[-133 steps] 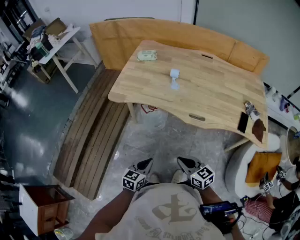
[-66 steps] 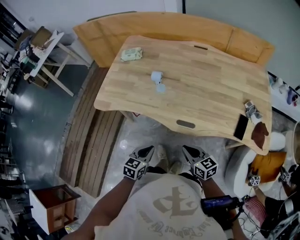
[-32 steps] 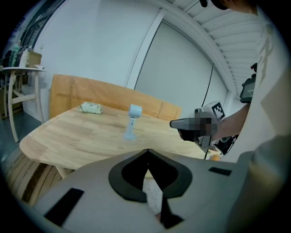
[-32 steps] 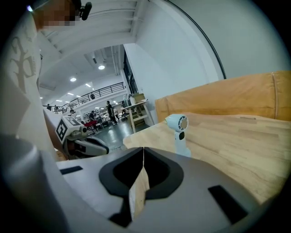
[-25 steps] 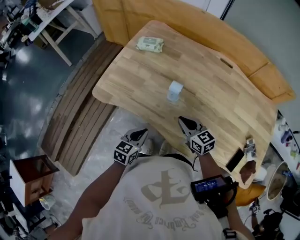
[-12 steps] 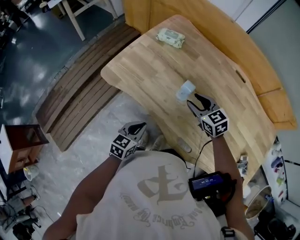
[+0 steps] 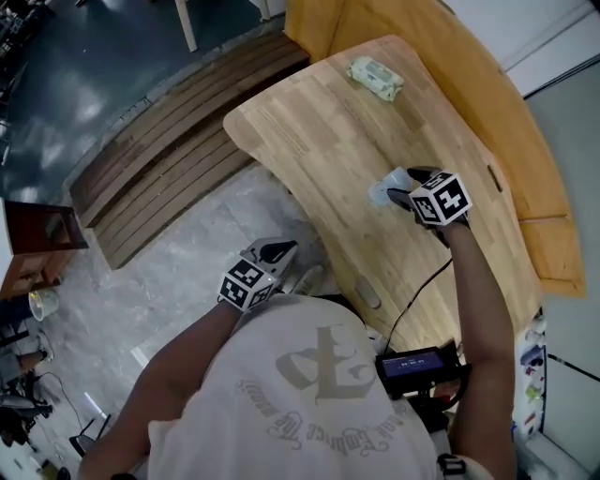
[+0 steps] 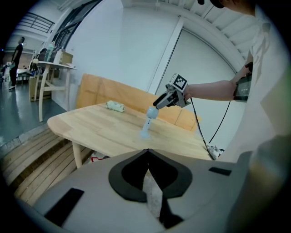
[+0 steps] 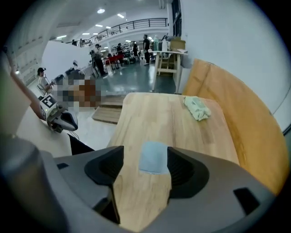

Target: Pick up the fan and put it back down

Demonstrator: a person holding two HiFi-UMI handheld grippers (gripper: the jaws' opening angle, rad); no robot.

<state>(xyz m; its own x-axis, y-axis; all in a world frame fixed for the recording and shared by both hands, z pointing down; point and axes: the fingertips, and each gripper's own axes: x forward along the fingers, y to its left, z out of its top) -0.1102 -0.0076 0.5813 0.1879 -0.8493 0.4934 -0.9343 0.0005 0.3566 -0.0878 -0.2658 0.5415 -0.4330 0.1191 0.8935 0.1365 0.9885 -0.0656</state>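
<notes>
I see the wooden table beside slatted floor boards. The print on the person's shirt is too blurred to read. A green packet lies well apart at the table's far end. The blue fan stands upright between the right gripper's jaws, which have just been opening and are released. The left gripper is clenched on nothing, off the table.

Big open industrial hall, lab or workshop type, not a home. High ceiling with strip lights, upper walkway with a railing, shiny grey concrete floor. Several people standing around workstations far back. White trestle table loaded with boxes and bottles. Light wood bench by a plain white wall, slatted wood platform beside it.
</notes>
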